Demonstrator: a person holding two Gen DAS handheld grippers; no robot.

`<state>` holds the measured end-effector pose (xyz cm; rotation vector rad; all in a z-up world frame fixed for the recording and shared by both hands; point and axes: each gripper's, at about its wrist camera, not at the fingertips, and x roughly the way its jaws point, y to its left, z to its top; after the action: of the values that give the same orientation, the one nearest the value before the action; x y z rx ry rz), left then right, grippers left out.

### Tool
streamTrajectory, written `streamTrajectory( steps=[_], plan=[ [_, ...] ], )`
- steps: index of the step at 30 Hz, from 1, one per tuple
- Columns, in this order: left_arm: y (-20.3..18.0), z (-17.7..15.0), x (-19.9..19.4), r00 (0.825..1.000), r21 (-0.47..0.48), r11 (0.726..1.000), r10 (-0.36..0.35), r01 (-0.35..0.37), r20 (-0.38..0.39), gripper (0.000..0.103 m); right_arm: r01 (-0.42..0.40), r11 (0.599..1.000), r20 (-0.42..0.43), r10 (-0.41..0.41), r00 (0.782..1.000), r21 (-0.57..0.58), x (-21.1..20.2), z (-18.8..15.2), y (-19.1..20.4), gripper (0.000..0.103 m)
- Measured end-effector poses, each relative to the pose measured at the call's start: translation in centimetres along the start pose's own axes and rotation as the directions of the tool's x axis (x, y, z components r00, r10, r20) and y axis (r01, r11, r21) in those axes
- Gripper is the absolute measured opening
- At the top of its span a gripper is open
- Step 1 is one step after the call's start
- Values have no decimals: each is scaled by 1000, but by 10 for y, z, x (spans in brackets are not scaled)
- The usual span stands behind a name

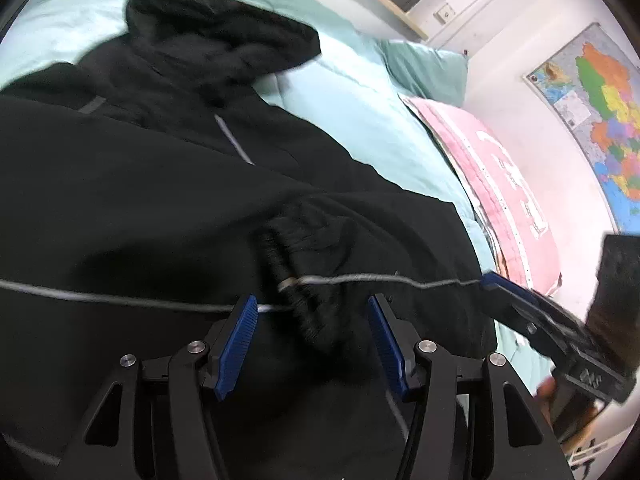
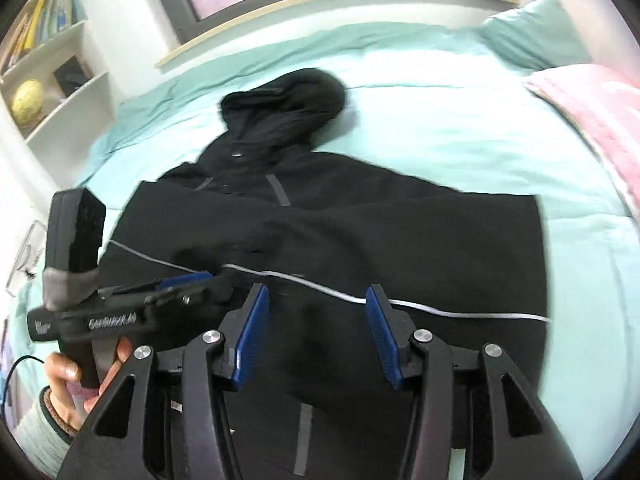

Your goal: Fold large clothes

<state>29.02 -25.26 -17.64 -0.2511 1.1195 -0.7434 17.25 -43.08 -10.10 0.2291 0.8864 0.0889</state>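
Bedroom scene: a mint-green bed (image 2: 420, 128) carries a black hoodie (image 2: 360, 240) spread flat, hood (image 2: 288, 100) at the far end, one cuff (image 1: 296, 300) folded across the body. Left gripper (image 1: 312, 328) hovers over the cuff, jaws apart. Right gripper (image 2: 316, 320) hovers above the lower body, jaws apart, nothing gripped. A pink blanket (image 1: 500, 184) lies at right.
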Motion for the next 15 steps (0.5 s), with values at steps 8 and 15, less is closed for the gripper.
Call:
streamTrajectory(
  steps=[8, 15],
  plan=[
    [-20, 6, 16, 997, 53, 997, 60, -62, 54, 21, 133, 991, 26, -134, 991, 27, -25, -11, -42, 53],
    [14, 22, -74, 976, 48, 995, 73, -84, 205, 20, 136, 988, 8, -137, 990, 74, -25, -8, -50, 53]
  ],
)
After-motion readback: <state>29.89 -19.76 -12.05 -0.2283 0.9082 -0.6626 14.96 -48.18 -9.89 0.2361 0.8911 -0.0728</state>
